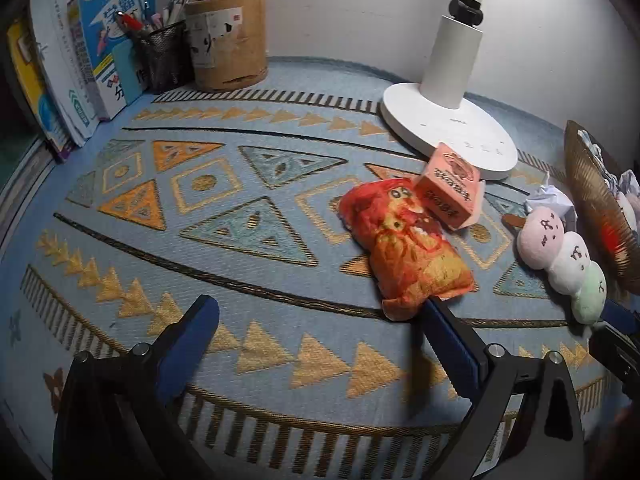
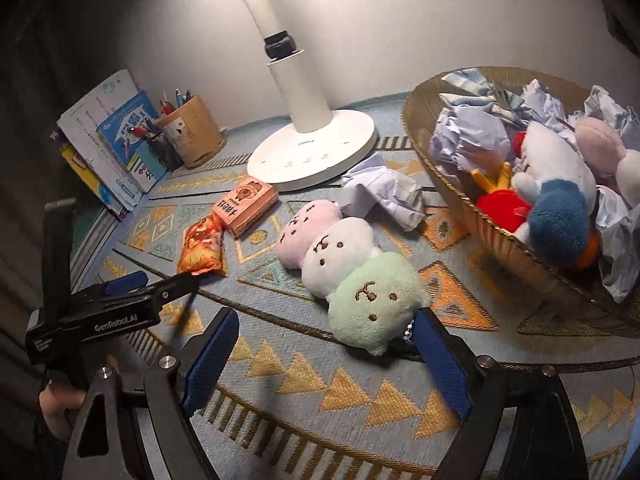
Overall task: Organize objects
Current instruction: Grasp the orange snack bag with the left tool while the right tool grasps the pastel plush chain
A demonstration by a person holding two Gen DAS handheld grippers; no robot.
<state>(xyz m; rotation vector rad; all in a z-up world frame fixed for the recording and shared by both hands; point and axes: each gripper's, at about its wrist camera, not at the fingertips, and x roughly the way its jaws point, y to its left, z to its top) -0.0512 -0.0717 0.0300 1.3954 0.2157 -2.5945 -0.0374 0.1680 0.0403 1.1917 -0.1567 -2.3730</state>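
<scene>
The basket [image 2: 448, 184] on the counter [image 2: 304, 384] already holds crumpled paper and several plush toys, so the tidying looks partly done. Still loose on the counter are the dango plush [image 2: 344, 264], a paper ball [image 2: 384, 196], the pink box [image 2: 246, 204] and the snack bag [image 2: 202, 248]. Both the left gripper [image 1: 320, 328] and the right gripper [image 2: 326, 348] have jaws spread wide and empty, the right one just before the plush's green end, likely the next pick.
</scene>
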